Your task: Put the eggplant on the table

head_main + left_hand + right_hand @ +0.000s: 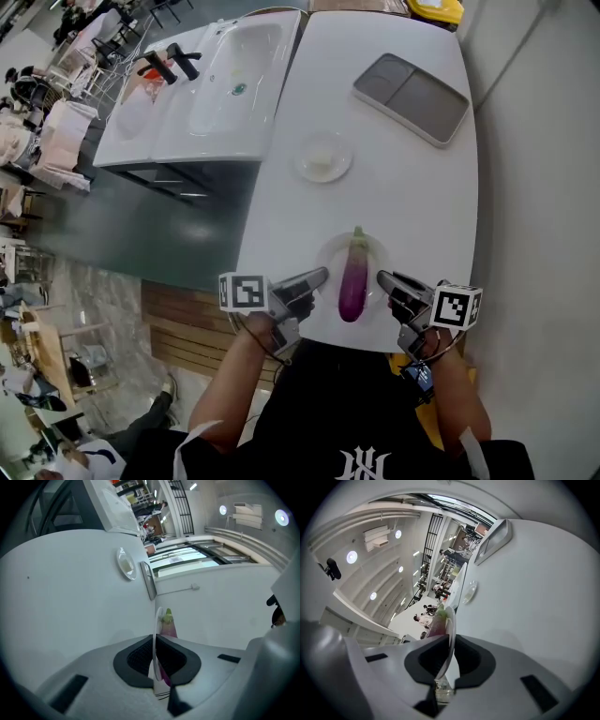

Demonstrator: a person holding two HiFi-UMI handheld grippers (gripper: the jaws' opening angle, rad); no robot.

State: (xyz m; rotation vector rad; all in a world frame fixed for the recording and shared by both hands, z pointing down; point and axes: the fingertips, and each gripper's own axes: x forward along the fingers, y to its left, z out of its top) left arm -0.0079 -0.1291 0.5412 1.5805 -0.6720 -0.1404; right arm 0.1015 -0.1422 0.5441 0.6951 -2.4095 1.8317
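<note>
Left claw, right claw pinch plate (eggplant aboard).

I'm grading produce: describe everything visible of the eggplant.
The eggplant is slim, glossy purple, paler toward its green stem cap, pointing away from the person. It lies on a white plate at the table's near edge. Only the plate touches it; the left hand-held gripper and right hand-held gripper clamp its rim.

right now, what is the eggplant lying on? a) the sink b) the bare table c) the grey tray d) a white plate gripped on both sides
d: the eggplant lies on the white plate, its rim clamped by the left gripper and the right gripper.
</note>
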